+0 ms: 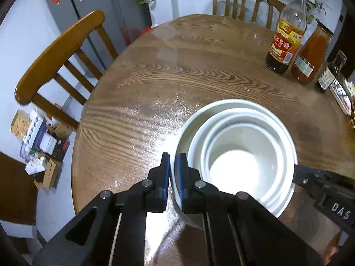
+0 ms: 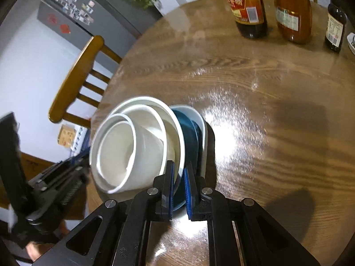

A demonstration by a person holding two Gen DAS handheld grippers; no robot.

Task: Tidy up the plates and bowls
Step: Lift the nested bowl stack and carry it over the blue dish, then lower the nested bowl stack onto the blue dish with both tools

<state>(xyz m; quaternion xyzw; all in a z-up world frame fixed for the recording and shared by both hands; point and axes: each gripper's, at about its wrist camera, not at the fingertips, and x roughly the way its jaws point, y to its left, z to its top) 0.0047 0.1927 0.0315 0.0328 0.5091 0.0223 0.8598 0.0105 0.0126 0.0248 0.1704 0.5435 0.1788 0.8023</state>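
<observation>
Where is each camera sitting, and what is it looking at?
Left wrist: rides the left gripper, looking down at the nested white bowls whose rim it pinches; the right gripper shows at right.
Right wrist: rides the right gripper, clamped on the stack's blue plate; the left gripper shows at left.
Shared: bowls, wooden table, bottles.

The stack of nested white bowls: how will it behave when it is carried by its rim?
The stack of nested white bowls looks glazed, so probably slippery and breakable. Several bowls together are likely heavy. The inner bowls sit loose and off-centre, so they may shift if tilted.
</observation>
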